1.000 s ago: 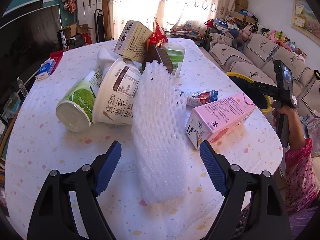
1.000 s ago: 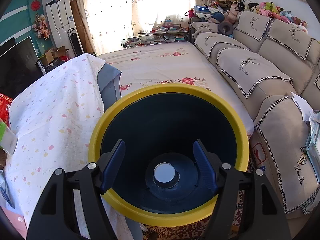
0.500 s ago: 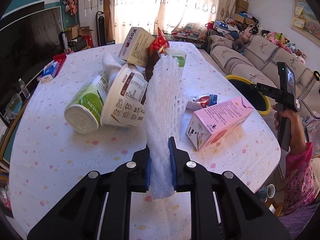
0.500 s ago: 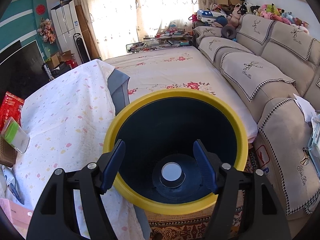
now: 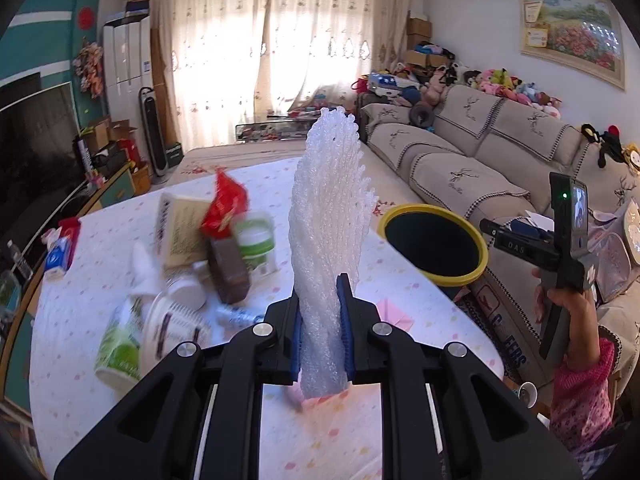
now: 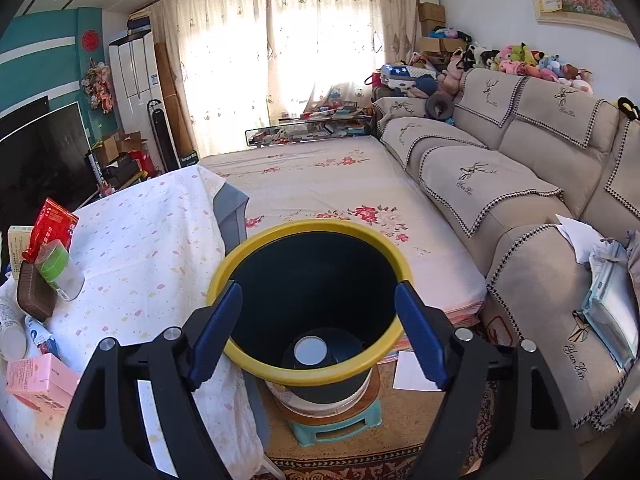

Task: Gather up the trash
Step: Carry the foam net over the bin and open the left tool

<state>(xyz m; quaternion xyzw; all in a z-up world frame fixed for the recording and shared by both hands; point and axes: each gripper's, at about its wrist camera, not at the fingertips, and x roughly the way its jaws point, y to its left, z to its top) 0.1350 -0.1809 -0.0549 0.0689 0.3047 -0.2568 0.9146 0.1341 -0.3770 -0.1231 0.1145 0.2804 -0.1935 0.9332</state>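
The table (image 5: 100, 412), under its spotted white cloth, carries the remaining trash in a heap toward its far left part: a beige box (image 5: 180, 228), a red snack bag (image 5: 226, 208), a brown packet (image 5: 230, 276), green-labelled cups (image 5: 118, 356), and a pink carton (image 6: 40, 380) near the right edge. Just beyond that right edge stands the dark trash bin (image 6: 312, 228) with a yellow rim, on a small green stool (image 6: 332, 428); one round lid lies at its bottom. Your right gripper (image 6: 316, 336) hovers above the bin mouth with its jaws spread wide and nothing between them. Your left gripper (image 5: 322, 328) is above the table, its jaws clenched on the lower end of the white foam fruit net (image 5: 328, 232), which stands tall and upright. I judge the next step is to carry the net to the bin. The foam is soft and squeezed only at its base, so a fast swing could make it bend, slip out, or catch on the yellow rim and fall outside. It could also touch your right gripper, which is in the way above the opening.
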